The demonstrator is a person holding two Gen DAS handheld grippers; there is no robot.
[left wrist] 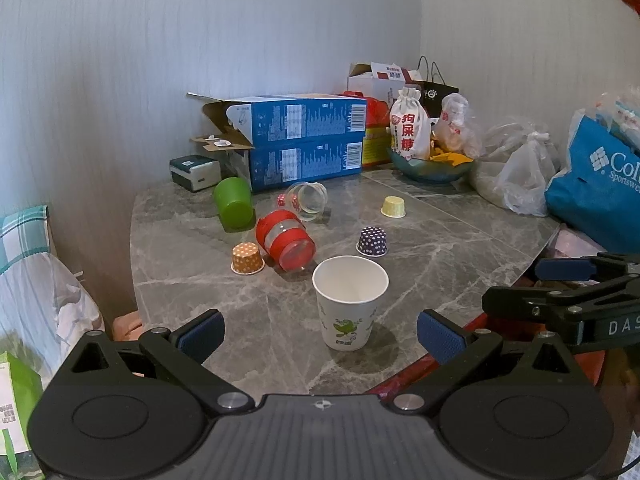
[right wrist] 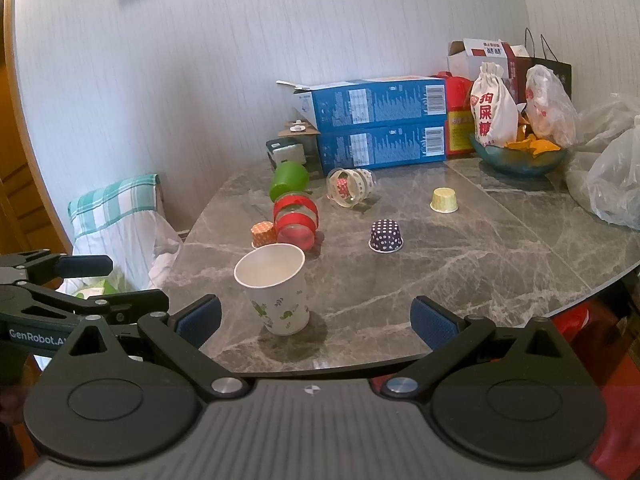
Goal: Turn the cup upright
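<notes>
A white paper cup point(left wrist: 349, 301) with a green print stands upright on the grey marble table point(left wrist: 440, 248), mouth up; it also shows in the right wrist view point(right wrist: 276, 288). My left gripper point(left wrist: 320, 338) is open and empty, just in front of the cup, its pads apart from it. My right gripper point(right wrist: 316, 322) is open and empty, near the table's front edge, right of the cup. Behind the cup lie a red-banded clear cup point(left wrist: 285, 245), a green cup point(left wrist: 233, 203) and a clear cup point(left wrist: 308, 200), all on their sides.
Small paper baking cups sit upside down: orange point(left wrist: 247, 258), purple dotted point(left wrist: 372, 241), yellow point(left wrist: 393, 207). Two stacked blue boxes point(left wrist: 304, 144), a bowl with bags point(left wrist: 432, 164) and plastic bags point(left wrist: 520, 176) crowd the back. A chair with checked cloth point(right wrist: 120, 220) stands left.
</notes>
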